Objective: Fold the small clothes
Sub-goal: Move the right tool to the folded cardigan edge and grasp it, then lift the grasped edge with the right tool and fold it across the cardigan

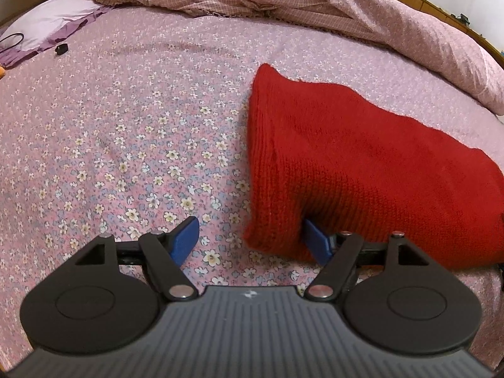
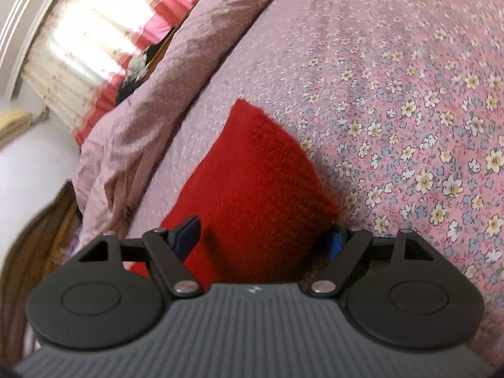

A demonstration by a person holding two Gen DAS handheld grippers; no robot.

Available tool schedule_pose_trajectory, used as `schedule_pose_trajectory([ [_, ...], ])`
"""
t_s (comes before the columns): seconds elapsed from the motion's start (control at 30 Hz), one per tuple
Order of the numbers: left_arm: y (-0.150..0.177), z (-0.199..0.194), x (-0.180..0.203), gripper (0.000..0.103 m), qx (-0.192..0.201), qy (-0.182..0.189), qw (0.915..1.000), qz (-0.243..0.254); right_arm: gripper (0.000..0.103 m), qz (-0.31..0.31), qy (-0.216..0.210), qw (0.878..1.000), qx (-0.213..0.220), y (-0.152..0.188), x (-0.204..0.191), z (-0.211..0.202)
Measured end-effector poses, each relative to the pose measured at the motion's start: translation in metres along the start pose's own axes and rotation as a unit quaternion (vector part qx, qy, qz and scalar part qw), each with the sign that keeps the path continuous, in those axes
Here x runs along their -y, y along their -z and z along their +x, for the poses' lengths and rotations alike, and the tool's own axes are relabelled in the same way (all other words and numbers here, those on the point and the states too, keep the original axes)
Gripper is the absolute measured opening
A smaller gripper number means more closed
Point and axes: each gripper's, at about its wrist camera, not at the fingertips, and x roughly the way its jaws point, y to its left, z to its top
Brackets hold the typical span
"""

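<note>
Left gripper (image 1: pixel 252 239): jaws stand wide apart, nothing clamped; one blue pad is tucked under the near corner of the red knit garment (image 1: pixel 362 170), the other lies on the bed (image 1: pixel 126 145).

Right gripper (image 2: pixel 261 233): also spread, straddling the garment's near edge, unpressed.

Judgement: both pads are best closed on matching corners before lifting, so the fold lands square. Beyond lies the rumpled duvet (image 1: pixel 393 22).

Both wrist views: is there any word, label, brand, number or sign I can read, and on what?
None can be read.
Small pale mark on the left tool's grey ribbed body: too small to read.
Same mark on the right tool's body: blurred.
Red knit garment: no tag showing.
Floral bedsheet: pattern only.
</note>
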Motion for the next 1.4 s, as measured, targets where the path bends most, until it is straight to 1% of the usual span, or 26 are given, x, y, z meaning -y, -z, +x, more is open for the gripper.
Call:
schedule_pose_trajectory([
  [0.17, -0.001, 0.000, 0.002, 0.078, -0.001, -0.005, 1.0000, 0.005, 0.078, 0.026, 0.003, 1.000, 0.014, 0.000, 0.000, 0.001],
  [0.2, -0.001, 0.000, 0.001, 0.078, -0.002, -0.005, 1.0000, 0.004, 0.071, 0.029, 0.006, 0.999, 0.017, 0.000, 0.000, 0.001],
  [0.3, -0.002, 0.000, 0.001, 0.078, -0.005, -0.004, 1.0000, 0.002, 0.056, 0.032, 0.019, 0.999, 0.021, 0.000, 0.001, 0.002],
  [0.33, -0.002, 0.000, 0.001, 0.078, -0.005, -0.004, 1.0000, 0.002, 0.053, 0.034, 0.020, 0.999, 0.021, 0.000, 0.002, 0.002],
  [0.4, -0.003, -0.002, 0.001, 0.078, -0.006, -0.004, 1.0000, 0.003, 0.043, 0.045, 0.012, 0.999, 0.014, 0.000, 0.008, 0.002],
  [0.47, -0.003, -0.002, 0.001, 0.078, -0.005, -0.003, 1.0000, 0.003, 0.038, 0.057, 0.002, 0.998, 0.004, 0.000, 0.012, 0.002],
  [0.7, -0.004, -0.009, -0.003, 0.078, -0.004, 0.001, 1.0000, -0.004, 0.034, 0.025, 0.006, 1.000, 0.004, 0.000, 0.002, -0.001],
  [0.83, -0.004, -0.013, -0.007, 0.078, 0.001, -0.001, 1.0000, -0.006, 0.033, 0.004, 0.004, 1.000, 0.006, -0.003, -0.007, 0.002],
  [1.03, -0.004, -0.018, -0.009, 0.078, 0.006, -0.001, 0.9999, -0.012, 0.032, -0.002, 0.000, 1.000, 0.005, -0.009, -0.011, 0.006],
  [1.4, -0.007, -0.029, -0.014, 0.078, 0.018, -0.002, 0.9997, -0.018, 0.031, -0.082, -0.014, 0.996, 0.020, -0.018, -0.045, 0.000],
])
